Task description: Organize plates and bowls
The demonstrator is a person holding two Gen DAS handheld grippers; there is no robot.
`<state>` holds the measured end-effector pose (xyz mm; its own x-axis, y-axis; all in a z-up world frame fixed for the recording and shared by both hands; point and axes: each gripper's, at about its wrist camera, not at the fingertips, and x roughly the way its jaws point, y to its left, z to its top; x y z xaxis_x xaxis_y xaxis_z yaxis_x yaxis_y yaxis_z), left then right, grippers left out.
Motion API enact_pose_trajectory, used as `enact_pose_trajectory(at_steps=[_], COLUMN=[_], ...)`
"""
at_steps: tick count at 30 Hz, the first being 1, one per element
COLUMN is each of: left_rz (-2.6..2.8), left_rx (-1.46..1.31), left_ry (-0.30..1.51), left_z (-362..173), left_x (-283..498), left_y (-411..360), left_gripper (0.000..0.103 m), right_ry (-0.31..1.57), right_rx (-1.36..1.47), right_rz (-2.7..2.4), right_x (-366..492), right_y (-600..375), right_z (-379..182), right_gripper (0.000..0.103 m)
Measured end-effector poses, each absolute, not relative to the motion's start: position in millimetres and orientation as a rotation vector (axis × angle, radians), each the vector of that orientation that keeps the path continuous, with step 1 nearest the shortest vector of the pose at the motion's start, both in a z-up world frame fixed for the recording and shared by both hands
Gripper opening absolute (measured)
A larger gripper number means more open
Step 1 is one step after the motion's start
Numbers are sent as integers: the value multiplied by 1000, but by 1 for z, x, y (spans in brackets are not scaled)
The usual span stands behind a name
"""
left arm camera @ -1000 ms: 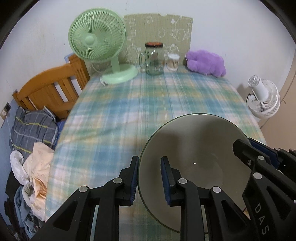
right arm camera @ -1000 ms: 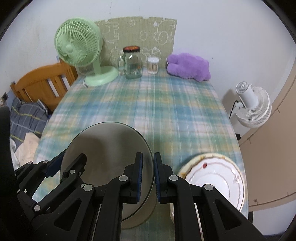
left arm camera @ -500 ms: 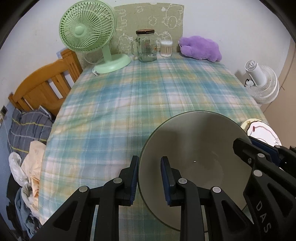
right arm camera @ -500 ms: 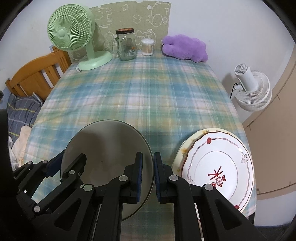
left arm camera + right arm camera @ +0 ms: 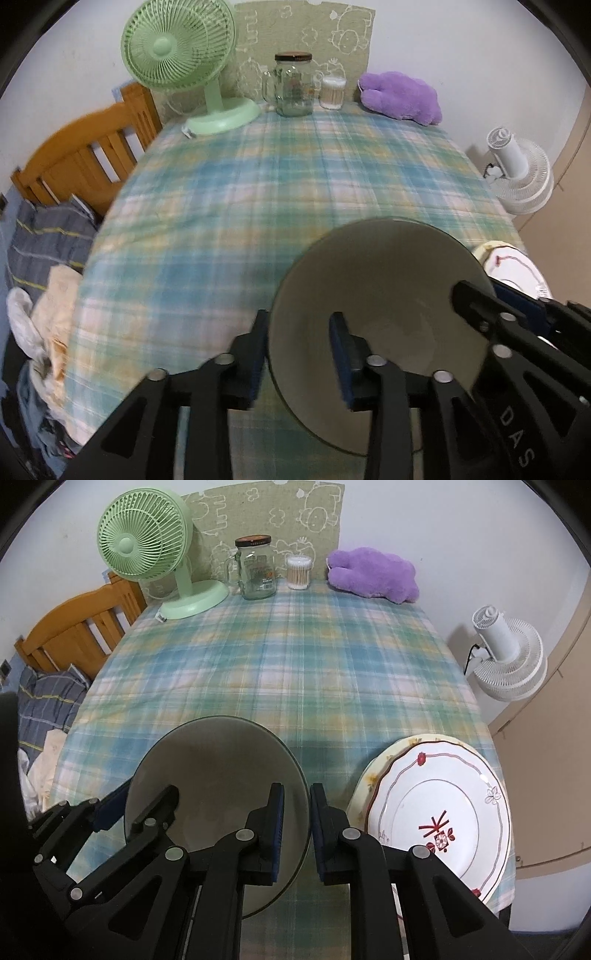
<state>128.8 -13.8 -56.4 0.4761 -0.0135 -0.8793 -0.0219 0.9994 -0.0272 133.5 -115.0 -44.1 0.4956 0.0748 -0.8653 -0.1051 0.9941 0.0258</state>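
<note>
Bare tablecloth (image 5: 295,672) beyond bowl (image 5: 221,775)

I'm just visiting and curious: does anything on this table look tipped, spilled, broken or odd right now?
Nothing spilled or broken. The grey bowl seems to sit level on the checked tablecloth, its rim between both grippers' jaws. Beside it the red-patterned plate lies off-centre on a cream plate, near the table's edge.

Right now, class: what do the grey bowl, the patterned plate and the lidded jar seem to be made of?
Grey bowl: probably glazed ceramic, opaque with a soft sheen.
Patterned plate: likely glossy porcelain, white with printed red motifs.
Lidded jar: clear glass, see-through.
</note>
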Motion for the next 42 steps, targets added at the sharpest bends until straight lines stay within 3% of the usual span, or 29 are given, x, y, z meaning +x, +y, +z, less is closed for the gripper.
enact_pose_trajectory(at_steps=[1,4,6,9,17,31,36,42], left_rz=[-1,-21,-38,-42,-47,54,91,106], left_rx=[-34,-28,-48,-67,-100,-89,-71,-71], left_ry=[1079,1062,1063,1065,1110,1160,1195,1202], left_z=[-57,-52,-49,-47,-58,-75,-82,-87], left_x=[128,120,119,119,125,140,143,145], left_y=[-15,-17,-16,-14,-13,-21,-22,-20], left_gripper=[61,73,77,81,88,88,88,88], right_ry=[1049,1071,1087,1083,1075,1181,1243,1279], right_rx=[-20,8,24,12,19,160,218,251], right_rz=[117,138,158,144,174,226,279,339], right_x=[133,132,130,124,123,157,170,174], right_y=[-116,-118,-118,-117,-120,-138,-142,-141], right_z=[-44,-45,-44,-39,-41,-81,-98,-110], right_gripper=[22,35,51,60,73,74,60,54])
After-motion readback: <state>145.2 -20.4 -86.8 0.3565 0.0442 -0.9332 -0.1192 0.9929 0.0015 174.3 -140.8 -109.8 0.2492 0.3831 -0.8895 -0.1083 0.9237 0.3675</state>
